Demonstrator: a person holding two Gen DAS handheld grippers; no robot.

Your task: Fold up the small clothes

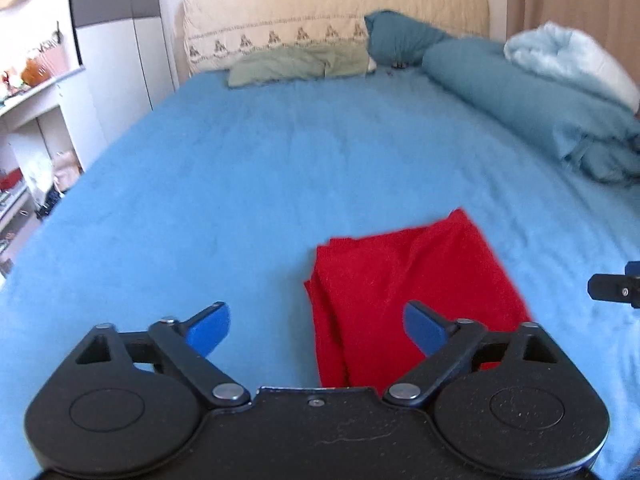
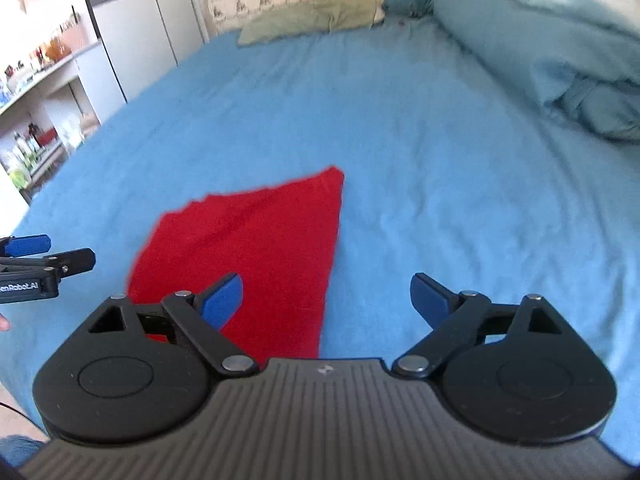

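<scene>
right hand-held gripper (image 2: pixel 326 300) hangs spread wide above folded red cloth (image 2: pixel 248 248) on blue bed (image 2: pixel 440 160).

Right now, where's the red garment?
The red garment lies folded on the blue bedsheet near the bed's foot, just ahead of both open grippers: lower right in the left wrist view, lower left in the right.

Both wrist views ride just behind their tongs, tilted down over the bed (image 1: pixel 240 160) toward the headboard (image 1: pixel 320 8), close above the red garment (image 1: pixel 400 280); each shares it and the pillows (image 2: pixel 312 20)
</scene>
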